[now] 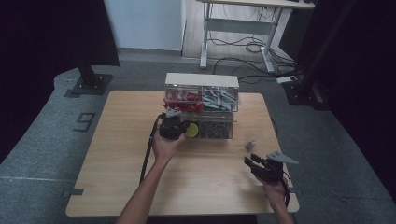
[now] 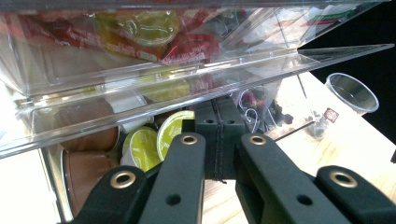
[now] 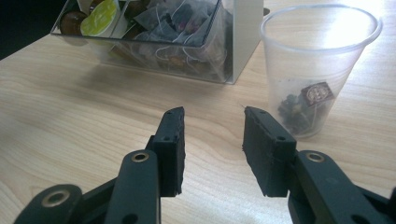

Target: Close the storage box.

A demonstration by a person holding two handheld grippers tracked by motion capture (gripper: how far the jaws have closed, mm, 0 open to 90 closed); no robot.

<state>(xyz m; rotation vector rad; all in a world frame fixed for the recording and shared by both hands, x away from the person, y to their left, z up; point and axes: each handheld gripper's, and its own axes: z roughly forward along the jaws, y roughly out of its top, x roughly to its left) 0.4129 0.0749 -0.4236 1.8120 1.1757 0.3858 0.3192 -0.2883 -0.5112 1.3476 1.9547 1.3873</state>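
A clear acrylic drawer organizer [image 1: 201, 100] stands at the table's back middle. Its lower drawer [image 2: 56, 154] is pulled out and holds green-lidded capsules [image 2: 142, 147], brown capsules and tea bags [image 3: 180, 28]. My left gripper [image 1: 173, 126] is at that drawer's left front. Its jaws are shut [image 2: 217, 133], pads pressed together, and I see nothing between them. A clear plastic cup [image 3: 317, 60] with a tea bag [image 3: 306, 105] inside stands on the table right of the organizer. My right gripper [image 3: 212, 119] is open just short of the cup, low over the wood, nothing held [image 1: 256, 163].
The upper drawers hold red packets [image 1: 183, 99] and grey sachets [image 1: 219, 98]. The wooden table [image 1: 116, 154] has bare room at the left and front. Each gripper trails a cable toward the near edge. A desk frame and floor cables [image 1: 252, 46] lie beyond.
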